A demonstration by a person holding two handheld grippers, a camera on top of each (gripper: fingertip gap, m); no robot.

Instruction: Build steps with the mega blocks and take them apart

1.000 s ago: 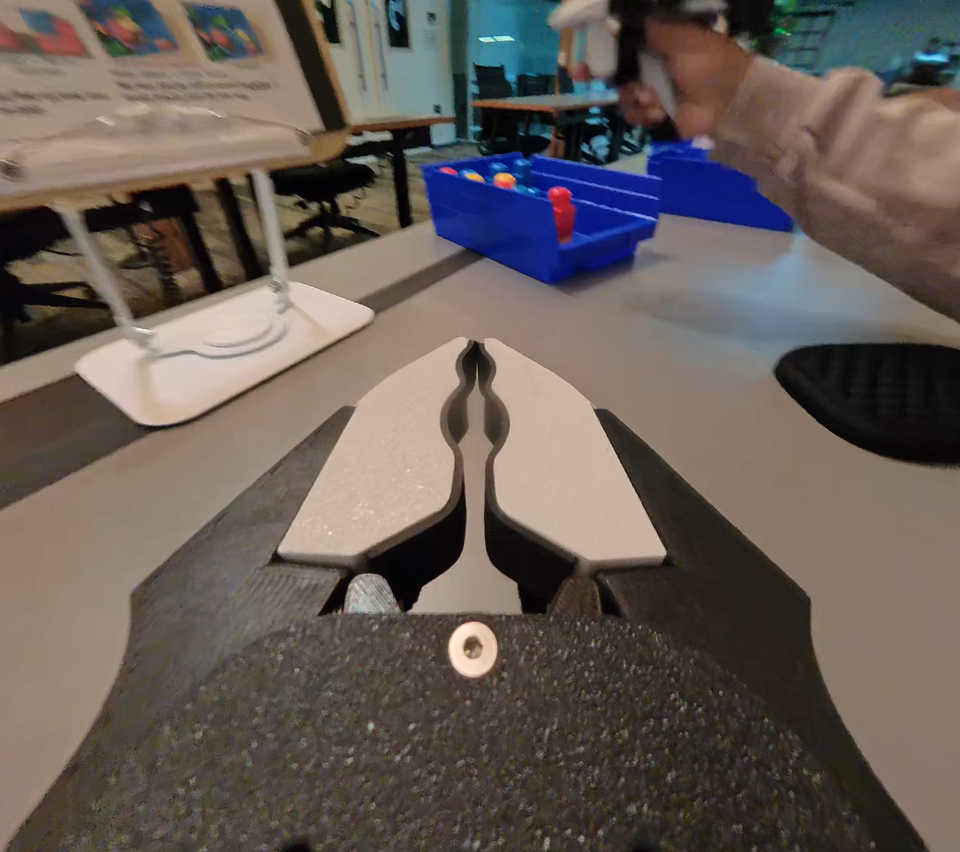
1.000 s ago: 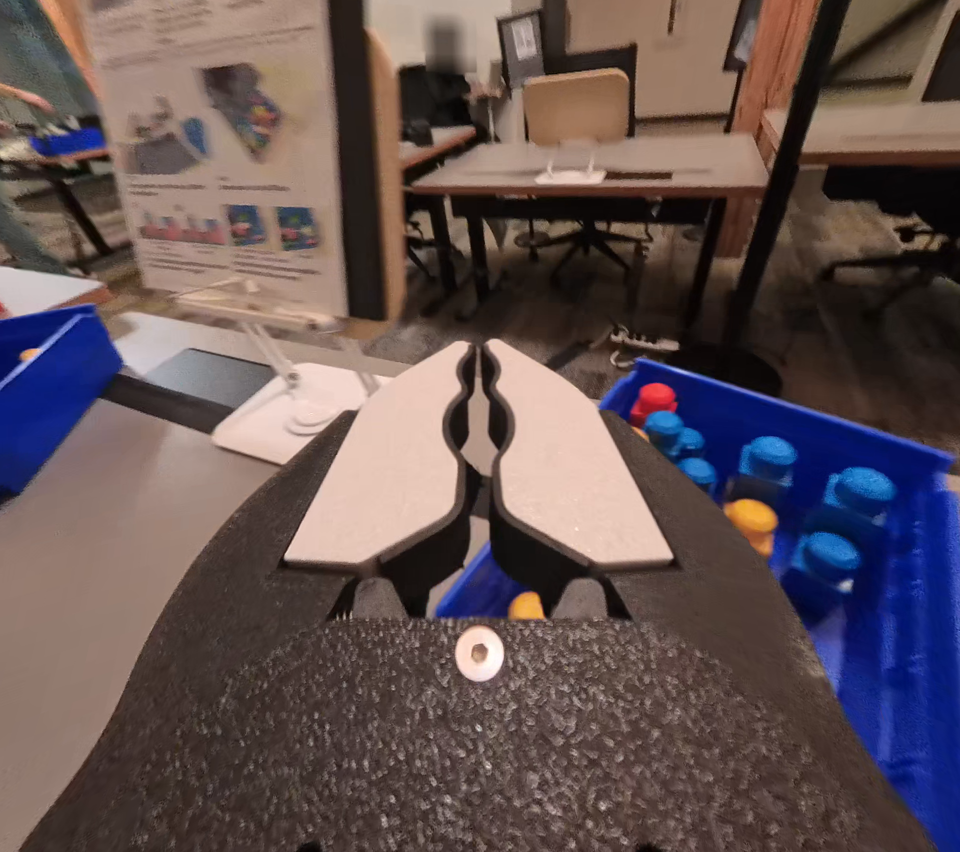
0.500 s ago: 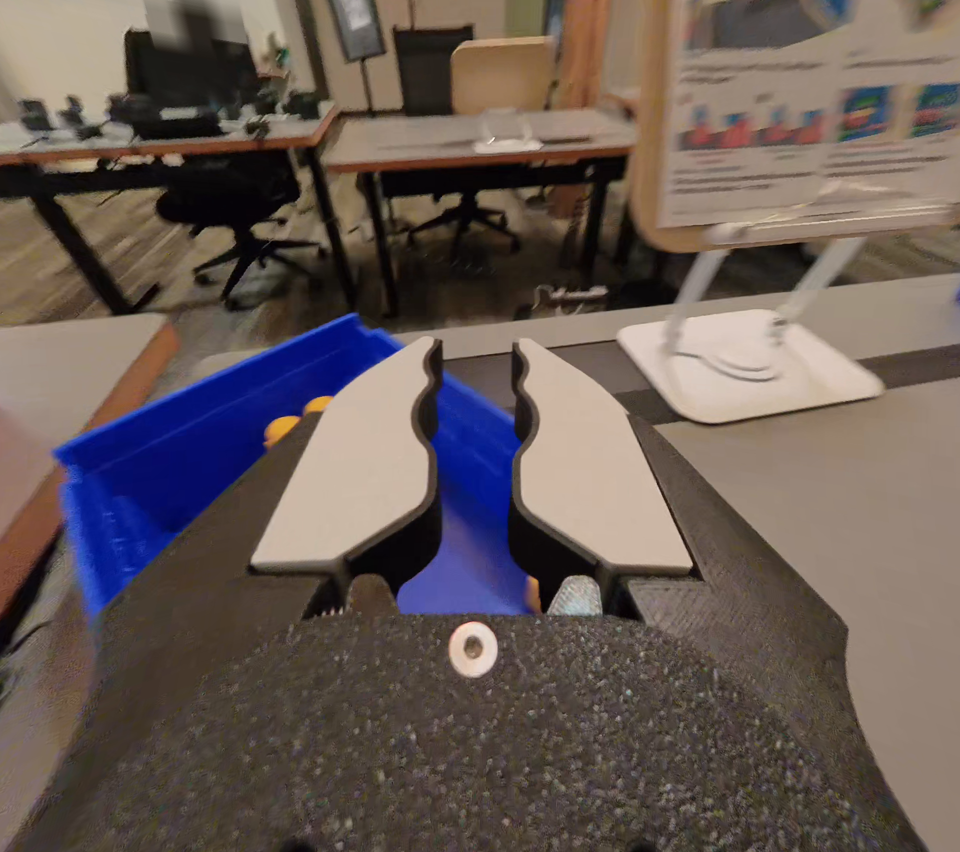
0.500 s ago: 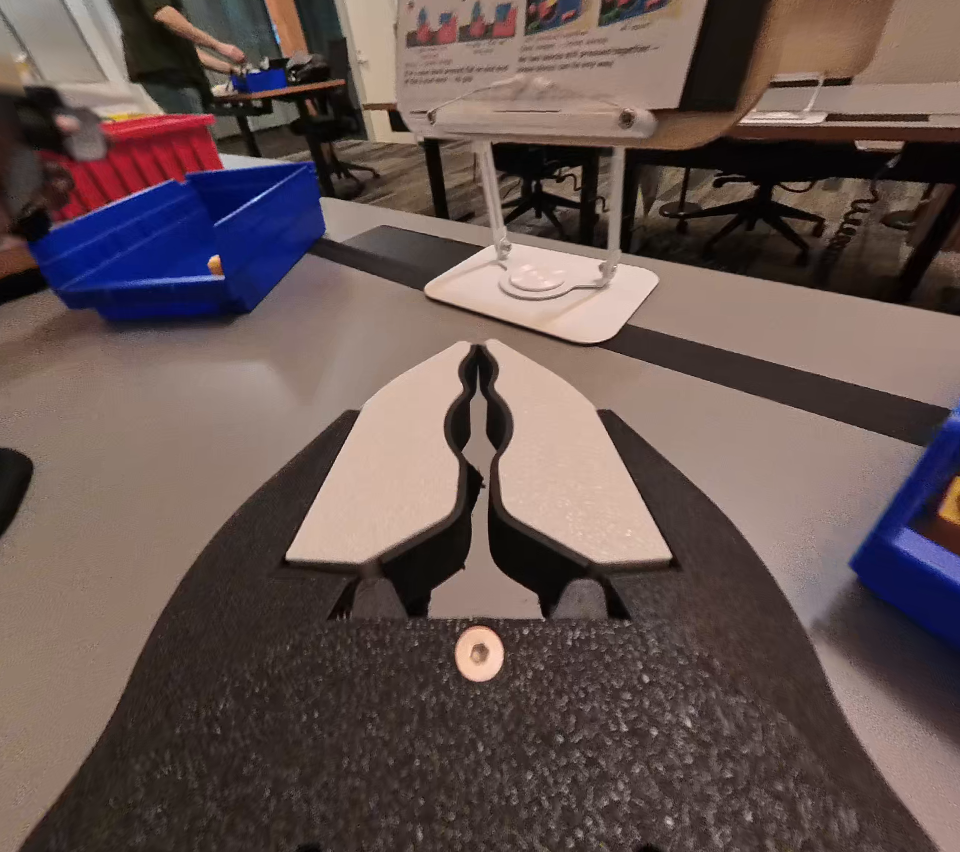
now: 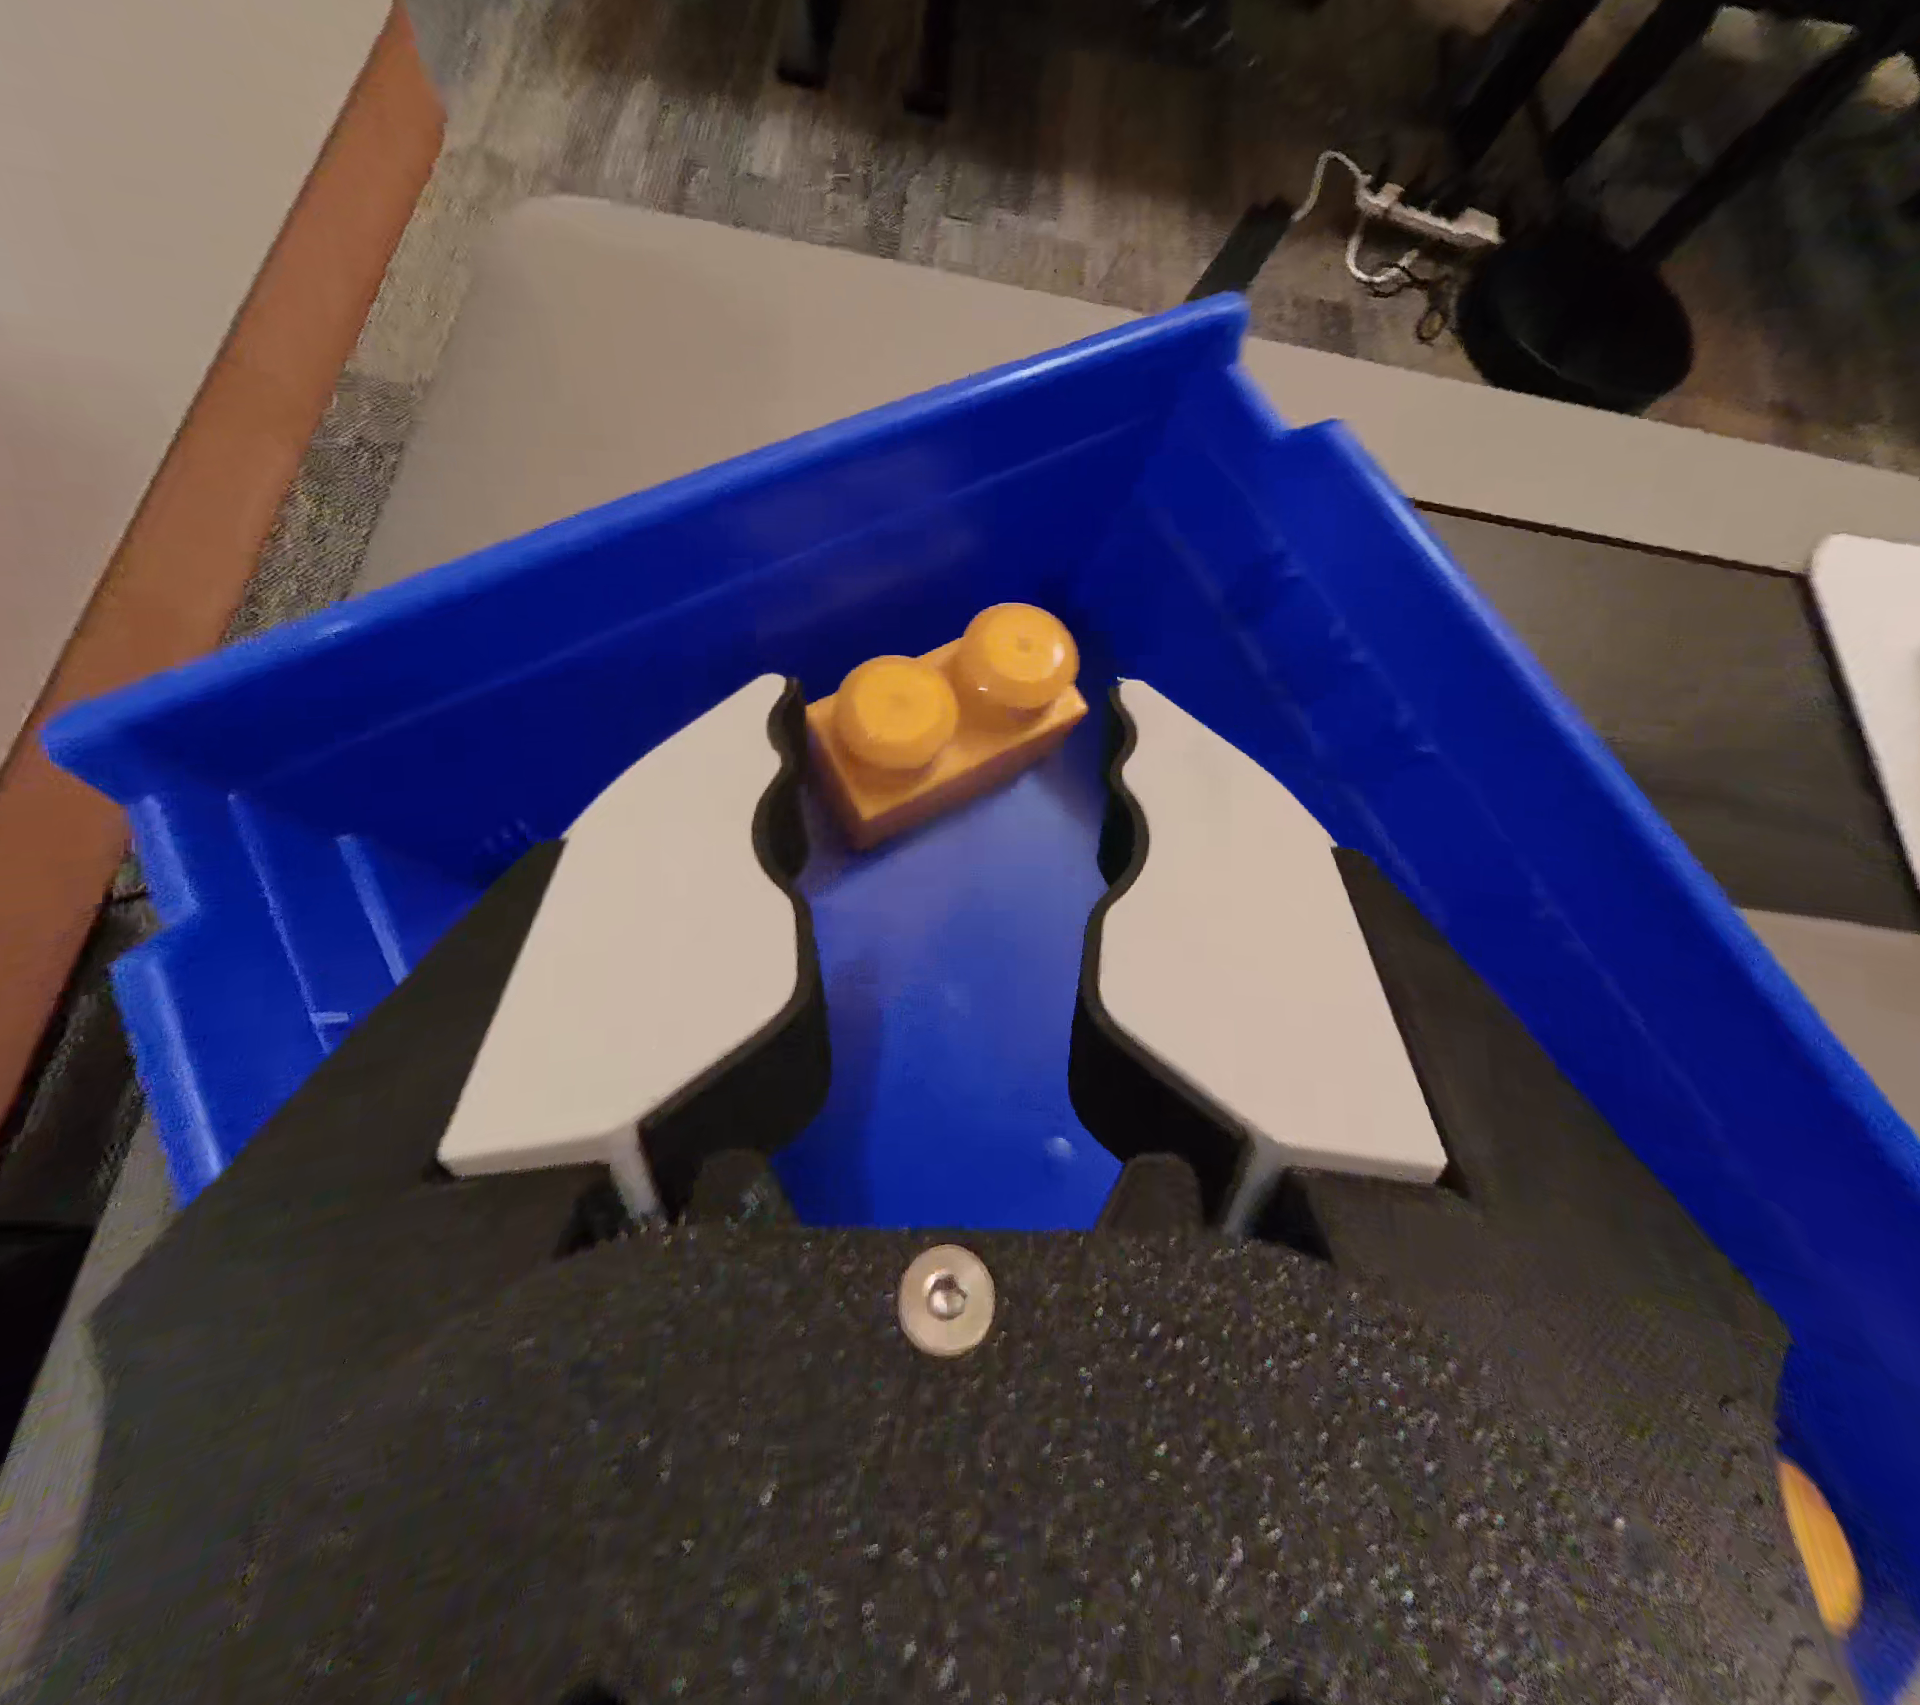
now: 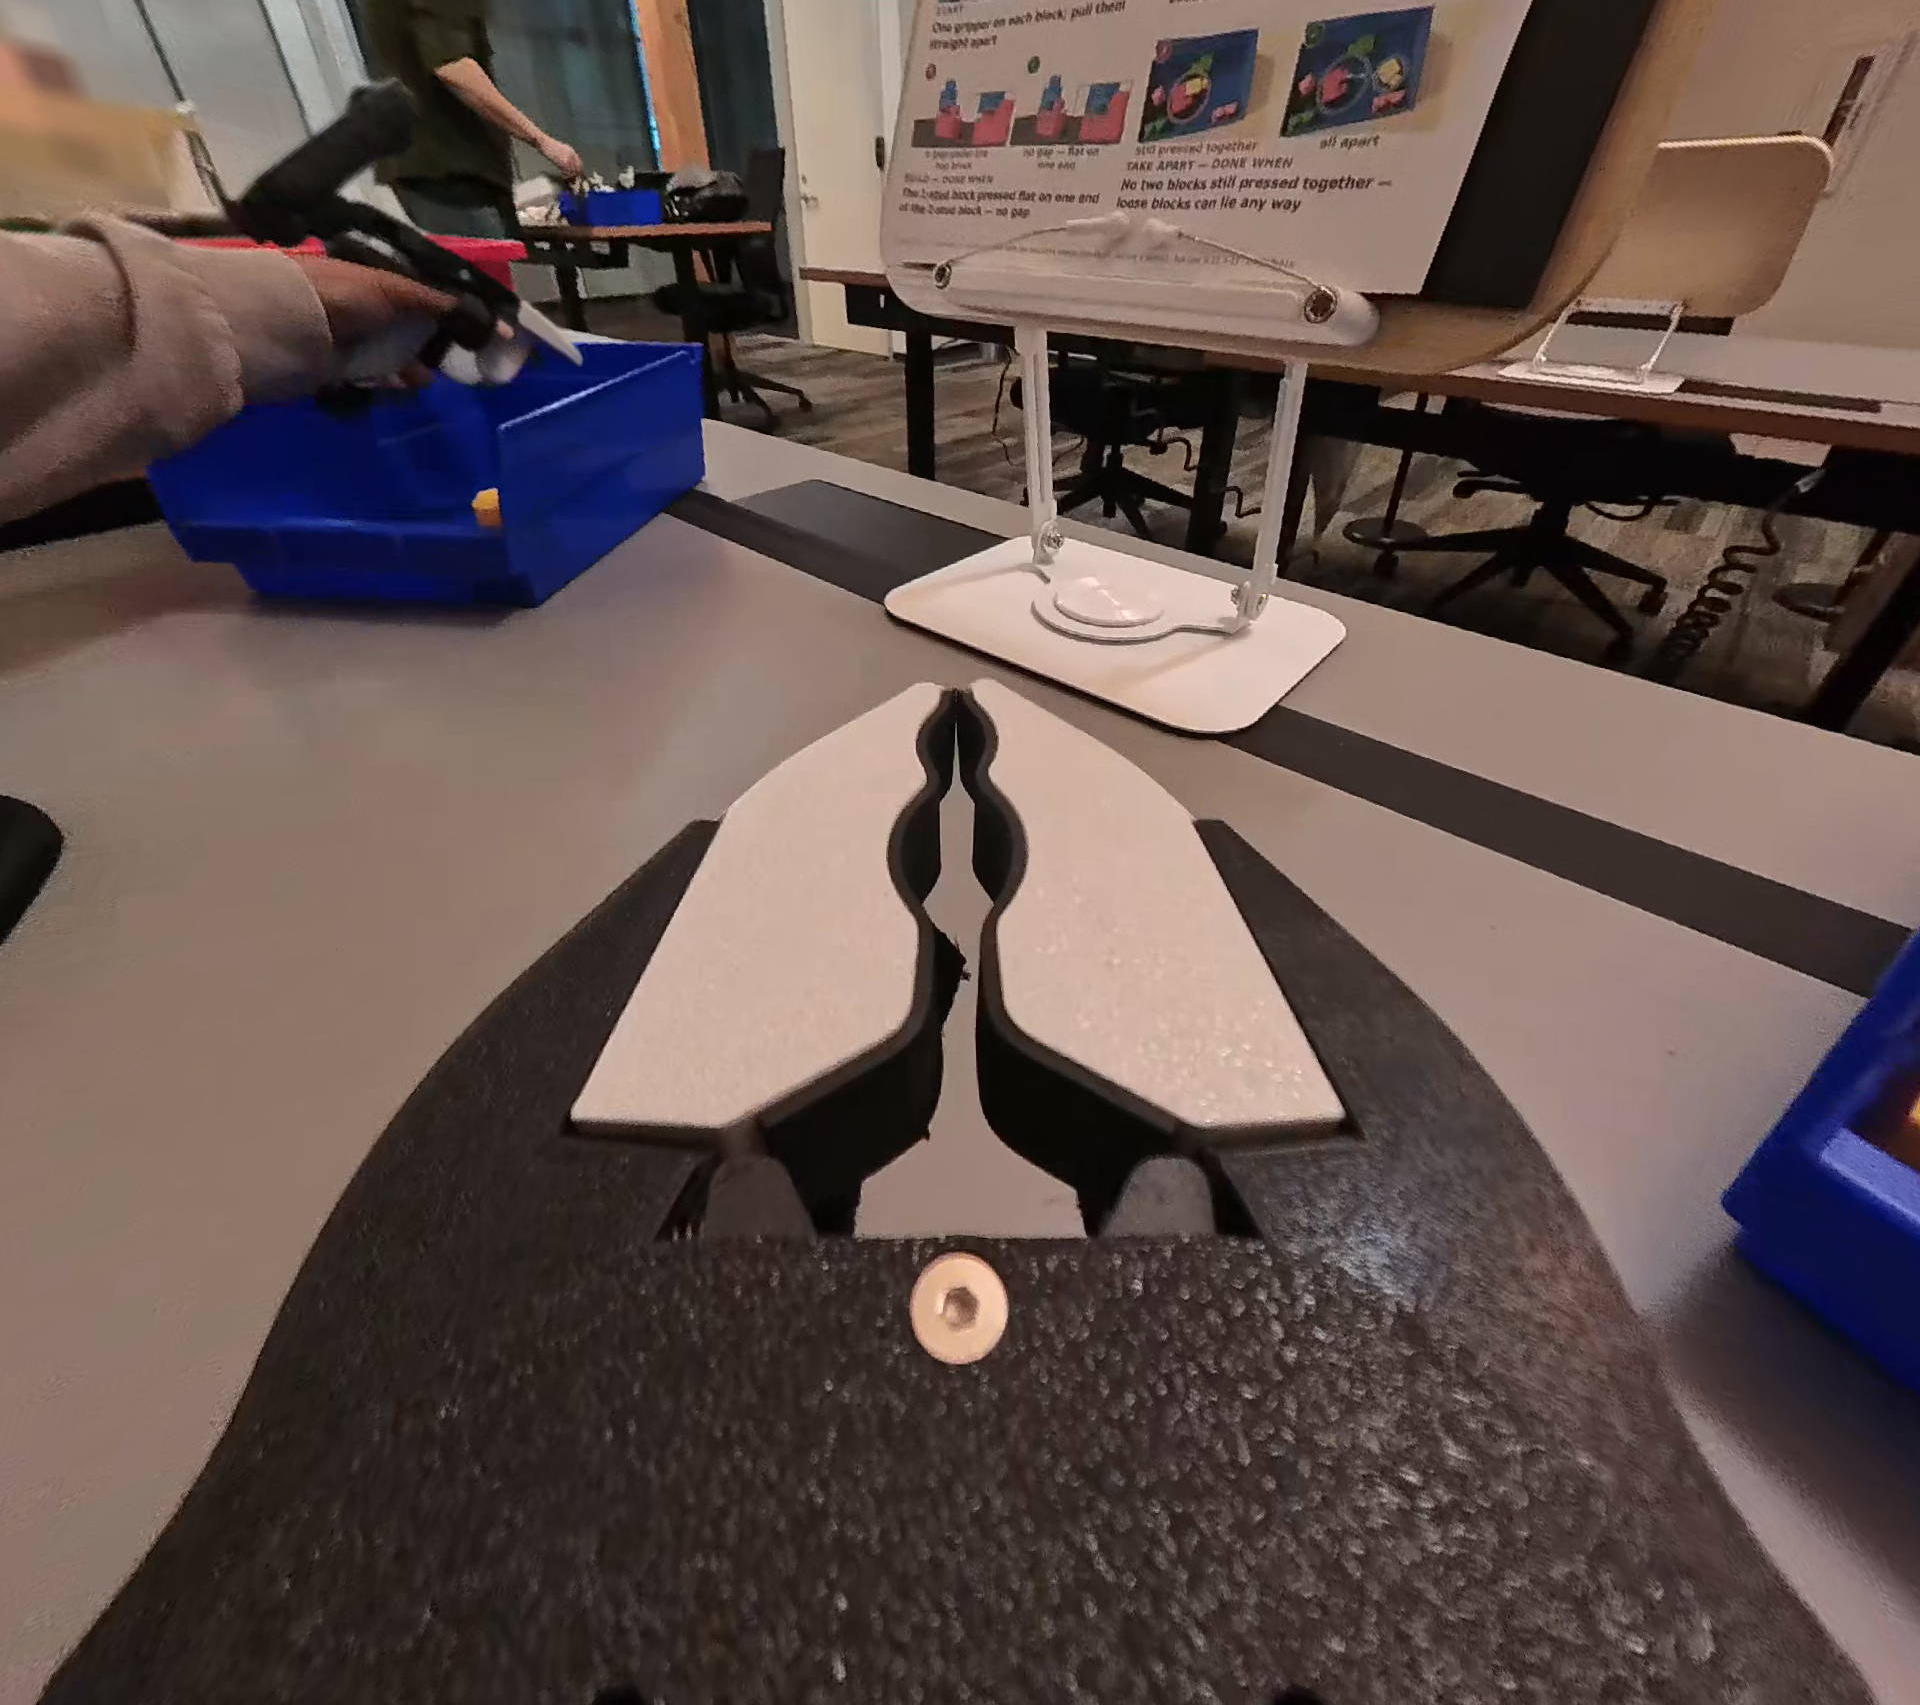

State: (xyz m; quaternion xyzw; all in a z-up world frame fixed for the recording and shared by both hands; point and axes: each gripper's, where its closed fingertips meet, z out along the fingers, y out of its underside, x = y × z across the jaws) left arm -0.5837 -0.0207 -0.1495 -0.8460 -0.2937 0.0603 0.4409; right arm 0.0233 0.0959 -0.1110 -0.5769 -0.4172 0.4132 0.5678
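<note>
My left tongs [image 5: 951, 725] gape around an orange block [image 5: 940, 746] in the blue bin [image 5: 665, 512], ready to grab; my right tongs [image 6: 958, 705] wait pinched together, empty, over the table [image 6: 416, 782].

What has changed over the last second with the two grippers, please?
The left gripper swung from the table to the blue bin, tipped down into it and opened its fingers around an orange block, not yet gripped. The right gripper turned away from the other blue bin towards the white stand. It stayed shut and empty.
</note>
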